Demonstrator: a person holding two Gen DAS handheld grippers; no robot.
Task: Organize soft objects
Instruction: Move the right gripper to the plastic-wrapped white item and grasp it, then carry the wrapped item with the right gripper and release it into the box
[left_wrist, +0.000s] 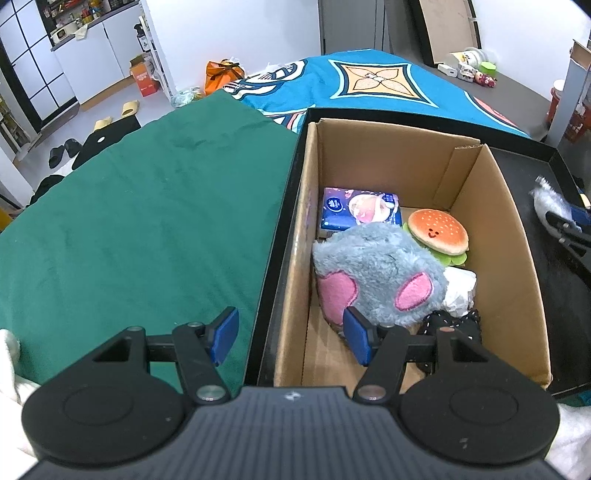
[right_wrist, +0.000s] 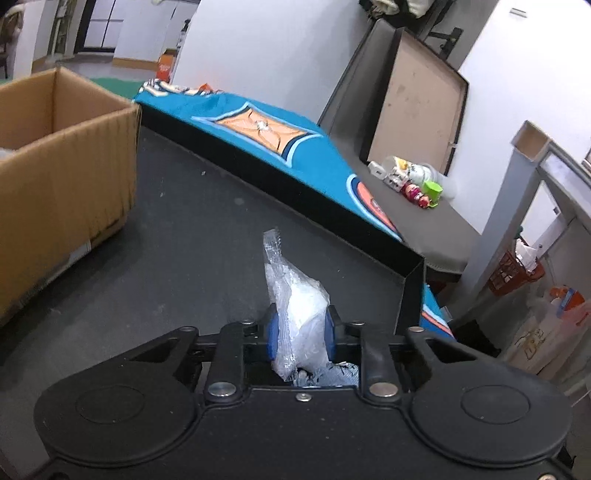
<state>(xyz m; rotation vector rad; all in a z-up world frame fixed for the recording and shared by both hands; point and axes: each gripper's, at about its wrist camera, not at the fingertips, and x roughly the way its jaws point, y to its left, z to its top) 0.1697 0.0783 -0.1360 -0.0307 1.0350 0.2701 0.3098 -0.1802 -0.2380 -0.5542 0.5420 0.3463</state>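
Observation:
An open cardboard box (left_wrist: 391, 155) stands in a black tray (left_wrist: 284, 206). Inside it lie a grey plush with pink patches (left_wrist: 376, 266), a burger plush (left_wrist: 439, 232), a blue tissue pack (left_wrist: 360, 208), a white crumpled wad (left_wrist: 460, 290) and a black dotted cloth (left_wrist: 456, 325). My left gripper (left_wrist: 290, 332) hangs open over the box's near left wall, holding nothing. My right gripper (right_wrist: 301, 330) is shut on a clear plastic bag (right_wrist: 299, 302) low over the tray floor (right_wrist: 184, 240), to the right of the box (right_wrist: 66, 166). The left wrist view shows that bag (left_wrist: 546, 199) at its right edge.
A green cloth (left_wrist: 147, 206) covers the surface left of the tray, and a blue patterned cloth (left_wrist: 369, 81) lies beyond it. Small toys and a cup (right_wrist: 417, 181) sit on a grey table at the far right. Slippers and boxes lie on the floor at the far left.

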